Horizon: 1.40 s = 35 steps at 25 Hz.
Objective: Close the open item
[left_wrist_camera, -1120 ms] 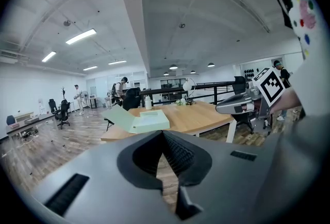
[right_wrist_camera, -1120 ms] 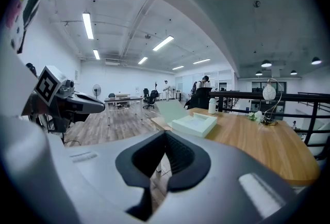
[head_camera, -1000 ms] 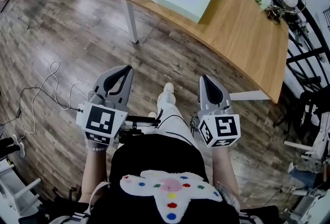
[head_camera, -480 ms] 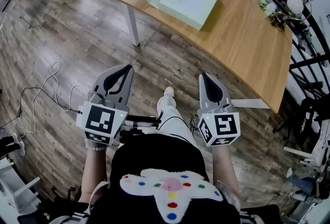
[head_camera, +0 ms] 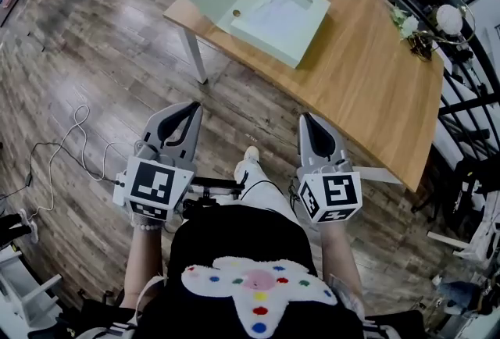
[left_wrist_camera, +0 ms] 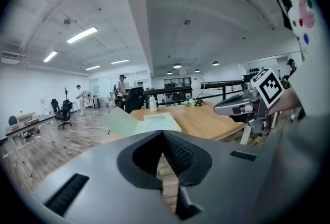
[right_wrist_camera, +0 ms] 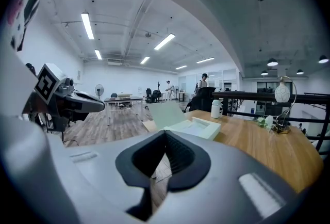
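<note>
Even, fairly bright light fills the room: ceiling strip lights [left_wrist_camera: 82, 34] glow white high above the wooden table [head_camera: 367, 56] in both gripper views without flaring, and in the head view the floor boards [head_camera: 101, 41] left of the table show a pale sheen. Every view is wide-angle, so straight lines bow away from the table, and the gripper views darken to black corners. In front of the table the left gripper [left_wrist_camera: 164, 131] and right gripper [right_wrist_camera: 165, 131] loom soft and out of focus.

Beneath me lies a grey-brown wooden plank floor [head_camera: 101, 56]; ahead stands a long pale wooden counter [head_camera: 367, 80] on white legs. Bright strip lights [left_wrist_camera: 82, 34] line the white vaulted ceiling [left_wrist_camera: 216, 27].
</note>
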Motion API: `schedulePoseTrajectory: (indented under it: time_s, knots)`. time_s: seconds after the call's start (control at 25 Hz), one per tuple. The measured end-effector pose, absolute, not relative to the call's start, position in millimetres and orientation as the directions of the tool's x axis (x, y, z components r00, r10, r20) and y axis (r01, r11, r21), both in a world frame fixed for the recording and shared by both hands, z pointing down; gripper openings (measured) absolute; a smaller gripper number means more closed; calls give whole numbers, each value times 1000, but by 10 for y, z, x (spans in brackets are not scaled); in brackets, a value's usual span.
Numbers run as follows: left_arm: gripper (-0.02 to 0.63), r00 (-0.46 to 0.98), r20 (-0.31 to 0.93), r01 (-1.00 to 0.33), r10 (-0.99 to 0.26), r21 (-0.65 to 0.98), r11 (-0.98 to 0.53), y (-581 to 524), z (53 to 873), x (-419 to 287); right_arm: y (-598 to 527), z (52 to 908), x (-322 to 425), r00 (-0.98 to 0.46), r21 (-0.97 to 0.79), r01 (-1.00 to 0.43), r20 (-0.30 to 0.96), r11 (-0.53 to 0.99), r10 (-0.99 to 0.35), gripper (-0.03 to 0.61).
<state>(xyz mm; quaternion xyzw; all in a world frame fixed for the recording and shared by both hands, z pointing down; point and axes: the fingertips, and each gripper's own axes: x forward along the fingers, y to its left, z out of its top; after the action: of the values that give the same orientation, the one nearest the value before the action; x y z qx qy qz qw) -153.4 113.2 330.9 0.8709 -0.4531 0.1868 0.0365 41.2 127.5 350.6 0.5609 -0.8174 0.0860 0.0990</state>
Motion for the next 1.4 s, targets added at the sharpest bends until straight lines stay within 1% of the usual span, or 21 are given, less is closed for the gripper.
schedulePoseTrajectory:
  time_s: [0.64,1.08,1.4]
  knots:
    - [6,433,365,-859,-824,-110,-501,104,3239,-1173,83,3497,769,-435,-43,-897,267,441,-860,6]
    - [6,416,374,-861,-829,-130,-491,-291,3199,-838,-278,3502,1075,-455,-54,-887,268,459,-849,6]
    - [6,405,368,-867,-837,-136,-479,-348,3210,-758,-325,3532,1215,-444,-63,-894,266,444,-856,6]
